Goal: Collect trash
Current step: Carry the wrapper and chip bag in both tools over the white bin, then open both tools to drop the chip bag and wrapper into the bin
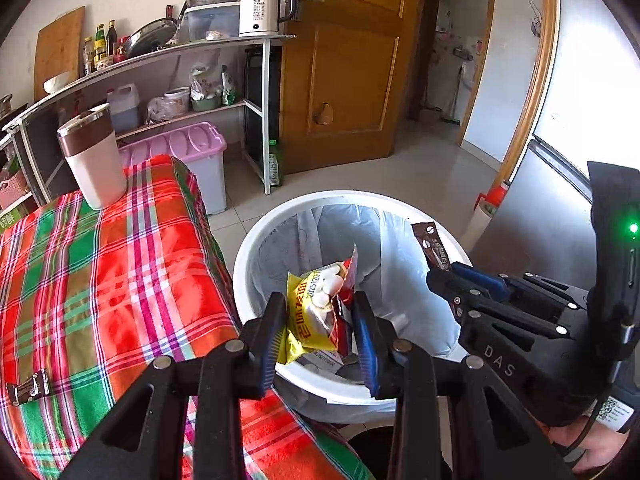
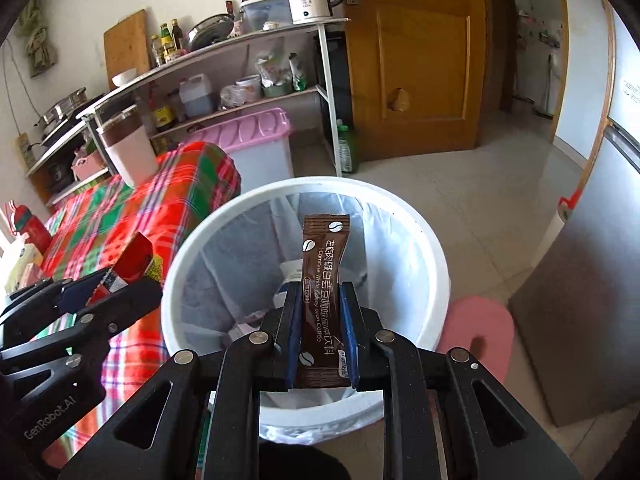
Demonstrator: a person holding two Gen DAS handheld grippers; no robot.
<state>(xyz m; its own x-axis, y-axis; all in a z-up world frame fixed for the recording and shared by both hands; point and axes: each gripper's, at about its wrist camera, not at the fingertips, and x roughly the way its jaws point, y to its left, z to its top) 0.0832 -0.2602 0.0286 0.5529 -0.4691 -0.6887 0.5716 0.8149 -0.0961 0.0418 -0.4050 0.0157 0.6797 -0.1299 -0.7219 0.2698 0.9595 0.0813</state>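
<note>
Both jaws are clamped: the left gripper (image 1: 318,320) pinches a yellow snack bag (image 1: 316,312), the right gripper (image 2: 320,320) a brown coffee sachet (image 2: 323,292), above the bin (image 2: 208,232). Another wrapper (image 1: 29,389) waits on the near-left tablecloth (image 1: 100,280).

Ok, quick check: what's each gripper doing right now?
Left gripper: shut on a yellow snack wrapper, over the white trash bin.
Right gripper: shut on a brown coffee sachet, over the same bin.
</note>
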